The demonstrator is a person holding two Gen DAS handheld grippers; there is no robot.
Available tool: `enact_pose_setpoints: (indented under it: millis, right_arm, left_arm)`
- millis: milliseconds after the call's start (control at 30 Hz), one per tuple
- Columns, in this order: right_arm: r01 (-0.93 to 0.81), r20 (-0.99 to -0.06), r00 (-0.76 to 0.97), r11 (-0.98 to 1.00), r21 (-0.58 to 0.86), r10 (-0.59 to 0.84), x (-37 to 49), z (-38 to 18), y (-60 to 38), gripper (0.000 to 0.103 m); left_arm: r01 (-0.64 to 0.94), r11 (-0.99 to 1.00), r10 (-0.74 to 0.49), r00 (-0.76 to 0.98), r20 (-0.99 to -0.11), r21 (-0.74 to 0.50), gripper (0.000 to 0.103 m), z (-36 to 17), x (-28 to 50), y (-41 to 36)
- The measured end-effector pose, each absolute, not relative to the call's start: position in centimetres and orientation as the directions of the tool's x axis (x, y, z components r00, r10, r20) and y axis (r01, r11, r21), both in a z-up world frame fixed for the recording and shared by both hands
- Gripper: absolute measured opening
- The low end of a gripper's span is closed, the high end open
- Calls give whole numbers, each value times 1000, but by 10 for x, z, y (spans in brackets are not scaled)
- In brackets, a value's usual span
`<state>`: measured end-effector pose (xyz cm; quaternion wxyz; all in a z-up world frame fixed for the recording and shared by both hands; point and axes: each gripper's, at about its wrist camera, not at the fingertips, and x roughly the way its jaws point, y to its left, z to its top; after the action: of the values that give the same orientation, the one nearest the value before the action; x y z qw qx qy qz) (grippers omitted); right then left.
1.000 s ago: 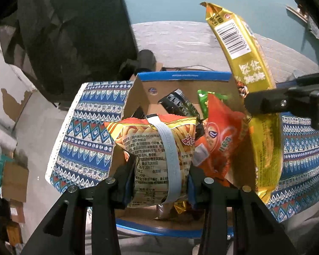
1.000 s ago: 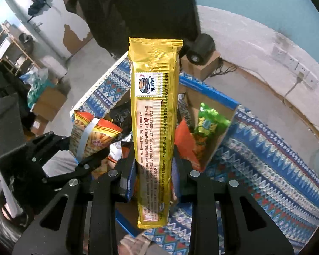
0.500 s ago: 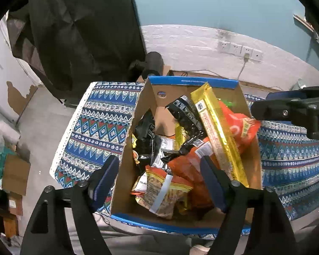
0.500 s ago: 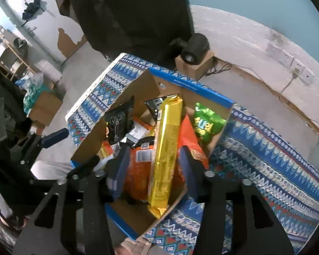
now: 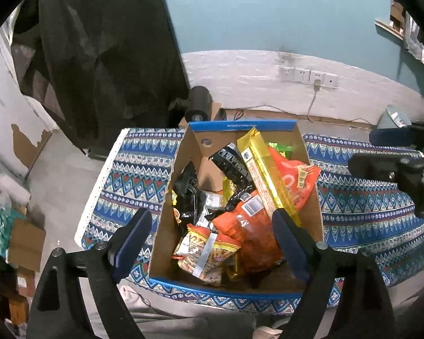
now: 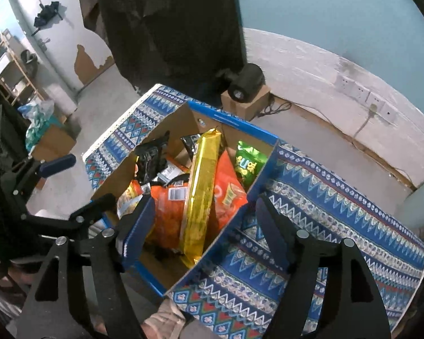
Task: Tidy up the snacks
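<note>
A cardboard box with a blue rim [image 5: 240, 125] stands on the patterned cloth and holds several snack packs. The striped yellow-orange bag [image 5: 209, 257] lies at its near end. A long gold packet [image 5: 268, 175] leans across an orange bag [image 5: 246, 226], with black packets [image 5: 231, 163] and a green bag [image 6: 247, 163] further back. My left gripper [image 5: 210, 226] hovers above the box, its jaws opening, with nothing between the pads. My right gripper [image 6: 205, 206] hangs over the gold packet [image 6: 202, 192], jaws opening too, not touching it. Each gripper shows in the other's view, the right gripper [image 5: 381, 151] and the left gripper [image 6: 79, 183].
The blue patterned cloth [image 5: 132, 175] covers the table around the box. A black cylindrical device [image 6: 246, 83] sits on a small carton behind it. A dark hanging cloth [image 5: 99, 56], wall sockets [image 5: 308, 75], floor cartons [image 5: 25, 243] and a pale bin [image 6: 421, 206] surround the table.
Both grippers opened and pulled up and back. The left let go of the striped bag, the right let go of the gold packet; both packs now lie in the box.
</note>
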<state>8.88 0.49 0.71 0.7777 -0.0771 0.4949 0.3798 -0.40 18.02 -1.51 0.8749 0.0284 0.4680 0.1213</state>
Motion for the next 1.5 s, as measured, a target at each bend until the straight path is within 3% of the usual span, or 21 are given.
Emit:
enact_pose_setpoints:
  millis: [400,500,1500]
  right_arm:
    - [-672,-817,284,712,204,502,74,13,-26,80]
    - [-672,-812,295,713,198,503,72,14,-33,81]
    - [-659,-827,289,727,193,481,76,-3,-49,81]
  left_arm:
    - [-164,970,243,557,-795,181,89,0,-10,163]
    - [-163,969,245,560,-792,184,93,1,-11,160]
    - [-159,969,245,539,-806,188,94,-2,-7,157]
